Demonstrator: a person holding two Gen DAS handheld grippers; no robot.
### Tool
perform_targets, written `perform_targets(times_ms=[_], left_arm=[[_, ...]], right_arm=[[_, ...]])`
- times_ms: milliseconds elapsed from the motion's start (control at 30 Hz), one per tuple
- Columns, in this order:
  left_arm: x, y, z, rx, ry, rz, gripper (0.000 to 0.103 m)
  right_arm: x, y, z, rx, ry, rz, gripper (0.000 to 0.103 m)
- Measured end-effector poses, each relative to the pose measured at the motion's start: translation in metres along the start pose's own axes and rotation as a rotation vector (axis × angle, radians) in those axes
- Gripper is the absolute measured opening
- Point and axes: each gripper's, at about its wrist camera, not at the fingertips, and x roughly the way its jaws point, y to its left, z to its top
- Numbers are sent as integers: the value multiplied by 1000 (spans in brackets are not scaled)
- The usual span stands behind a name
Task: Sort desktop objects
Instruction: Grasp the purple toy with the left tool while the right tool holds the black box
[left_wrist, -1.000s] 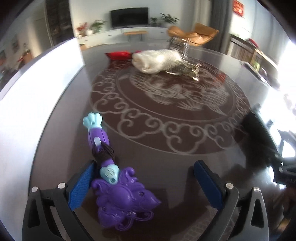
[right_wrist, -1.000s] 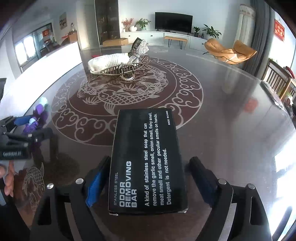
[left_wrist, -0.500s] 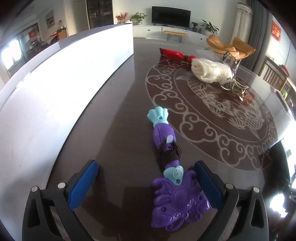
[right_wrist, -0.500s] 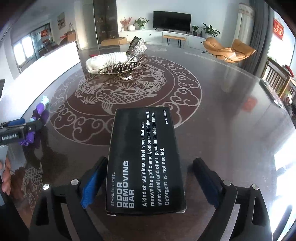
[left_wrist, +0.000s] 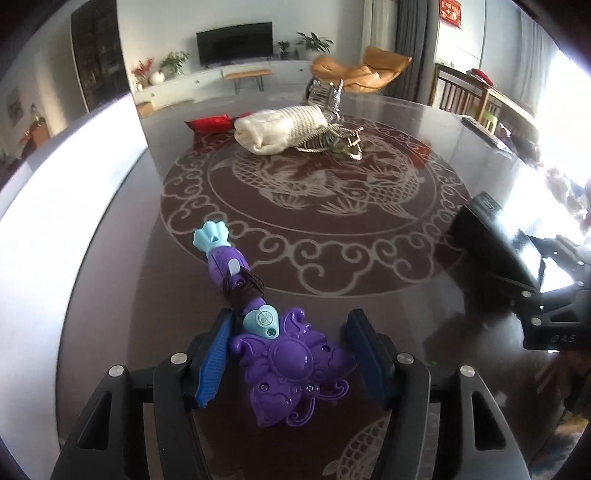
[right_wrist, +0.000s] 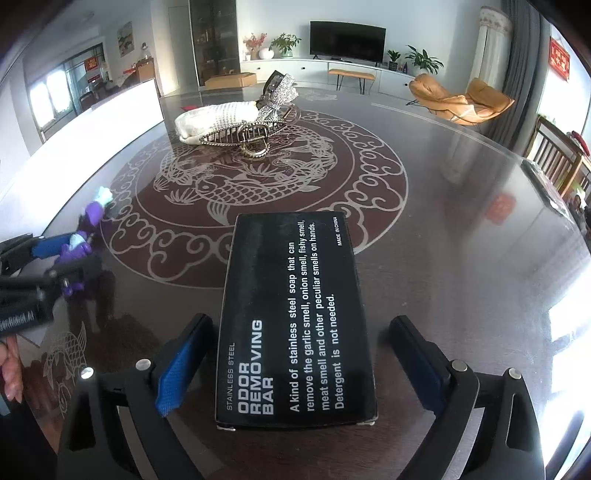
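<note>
A purple toy wand (left_wrist: 291, 365) with teal ends lies on the dark table (left_wrist: 369, 295), its flower-shaped head between the fingers of my left gripper (left_wrist: 290, 332). The jaws are closing, and both blue pads (left_wrist: 212, 354) meet the sides of the head. In the right wrist view the same gripper (right_wrist: 62, 254) and wand (right_wrist: 79, 247) show at the far left. A black box (right_wrist: 295, 317) printed "ODOR REMOVING BAR" lies flat between the fingers of my right gripper (right_wrist: 300, 325). Those jaws are opening, with a gap on each side of the box.
At the far side of the table lie a rolled white cloth (left_wrist: 280, 127), a metal claw clip (left_wrist: 328, 140) and a red packet (left_wrist: 210, 123). A white panel (left_wrist: 55, 203) runs along the table's left edge. A hand (right_wrist: 9, 369) shows at the left border.
My left gripper has swung over the wand's head, which sat off to one side before, and its jaws have narrowed onto it. The right jaws have spread away from the black box.
</note>
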Motion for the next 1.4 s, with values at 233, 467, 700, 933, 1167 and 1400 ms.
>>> perform_targets(times_ms=[233,467,700,933,1167,1400], left_arm=[[2,24,-8,-33,163,29,103],[-8,35,-17,-109,245,84,103],[-7,46,-13,-142,237,54,103],[-24,20,-17,-7,151,13,45],[-47,31,-28,-95,116,-41,45],[-69,38,-30,-125,48,-63,45]], right_arm=[[0,0,0,0,0,0,96],[0,0,0,0,0,2,97],[-1,0,0,-1,0,3,97],[0,1,1,-16,20,42,103],[0,-17,43,68,238,232,103],[7,8,51,-144,338,86,58]])
